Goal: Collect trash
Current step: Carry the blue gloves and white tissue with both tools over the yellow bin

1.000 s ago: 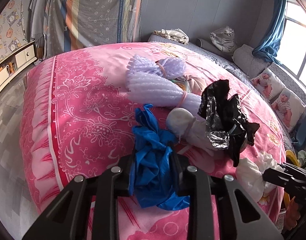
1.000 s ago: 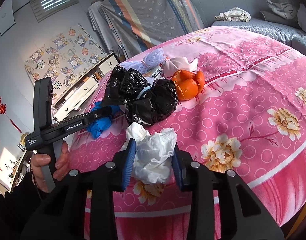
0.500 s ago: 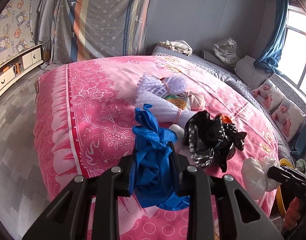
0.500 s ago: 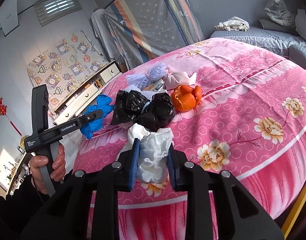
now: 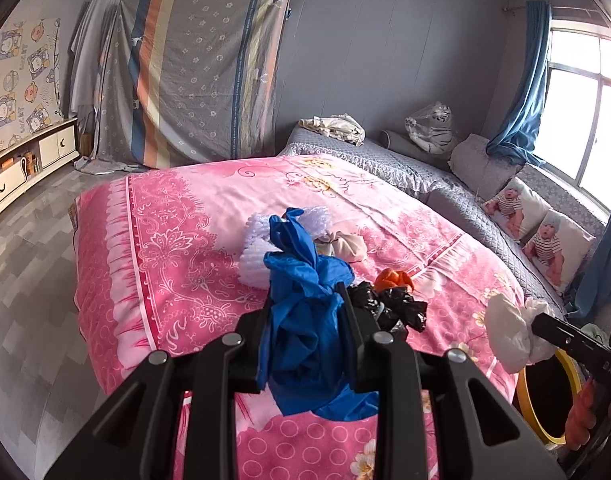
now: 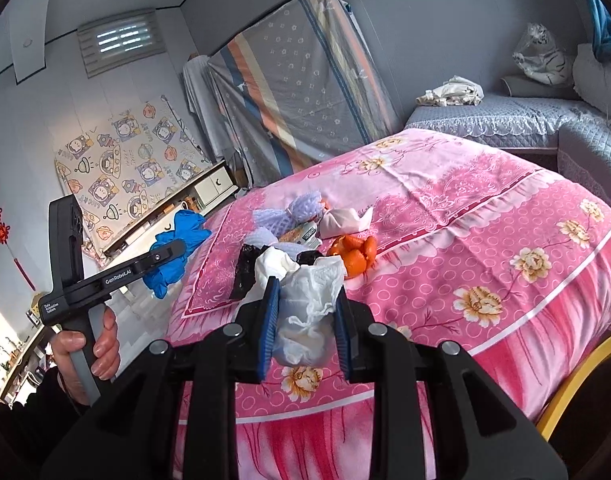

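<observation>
My left gripper (image 5: 305,316) is shut on a crumpled blue glove (image 5: 301,320), lifted above the pink bed cover (image 5: 177,240). My right gripper (image 6: 305,320) is shut on a wad of white tissue (image 6: 309,304), also held clear of the bed. In the right wrist view the left gripper (image 6: 177,250) and blue glove (image 6: 179,236) hang off the bed's left corner. Lying on the bed are a black plastic bag (image 5: 397,312), orange peel (image 6: 355,254), purple foam netting (image 6: 297,210) and a pale pink wrapper (image 6: 341,218).
A yellow-rimmed bin (image 5: 545,404) stands by the bed's near right side, its rim (image 6: 577,380) at the right wrist view's lower right. A grey sofa (image 5: 445,184) with pillows runs behind the bed. A low cabinet (image 5: 21,172) lines the left wall.
Both grippers have risen and drawn back from the bed, each carrying its load. The blue glove and the white tissue have come up off the cover; the rest of the pile now looks farther away.
</observation>
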{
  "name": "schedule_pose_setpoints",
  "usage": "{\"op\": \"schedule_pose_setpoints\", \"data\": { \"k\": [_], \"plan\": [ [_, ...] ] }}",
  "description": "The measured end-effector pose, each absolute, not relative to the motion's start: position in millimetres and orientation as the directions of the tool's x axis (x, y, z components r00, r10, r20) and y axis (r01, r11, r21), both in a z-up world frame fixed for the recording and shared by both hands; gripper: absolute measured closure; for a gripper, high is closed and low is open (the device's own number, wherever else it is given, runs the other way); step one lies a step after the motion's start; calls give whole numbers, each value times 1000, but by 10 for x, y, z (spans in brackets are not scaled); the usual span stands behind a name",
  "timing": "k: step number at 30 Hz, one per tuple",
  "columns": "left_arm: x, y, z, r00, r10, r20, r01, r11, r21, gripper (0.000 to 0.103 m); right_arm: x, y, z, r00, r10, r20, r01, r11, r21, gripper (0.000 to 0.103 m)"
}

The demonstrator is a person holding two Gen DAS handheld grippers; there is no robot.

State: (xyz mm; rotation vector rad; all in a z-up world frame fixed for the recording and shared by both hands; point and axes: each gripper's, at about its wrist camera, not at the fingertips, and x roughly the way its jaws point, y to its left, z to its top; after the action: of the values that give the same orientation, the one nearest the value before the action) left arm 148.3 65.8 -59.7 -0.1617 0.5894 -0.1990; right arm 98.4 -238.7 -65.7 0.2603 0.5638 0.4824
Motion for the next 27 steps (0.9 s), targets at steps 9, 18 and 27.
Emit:
{"op": "schedule_pose_setpoints", "data": {
  "k": [9, 18, 27],
  "plan": [
    [1341, 363, -336, 834, -292, -467, 214, 953, -213, 78, 782, -2748, -390, 810, 453, -371, -315, 871, 375, 79],
    [1214, -45, -129, 833, -383, -399, 310, 921, -236, 78, 493, -3206, -187, 897, 335, -289, -210, 897, 388, 79],
    [1159, -609, 20, 790, -489, -369, 432, 872, -228, 78, 89, -3664, -41, 953, 198, -231, -97, 917, 386, 79]
  ]
}}
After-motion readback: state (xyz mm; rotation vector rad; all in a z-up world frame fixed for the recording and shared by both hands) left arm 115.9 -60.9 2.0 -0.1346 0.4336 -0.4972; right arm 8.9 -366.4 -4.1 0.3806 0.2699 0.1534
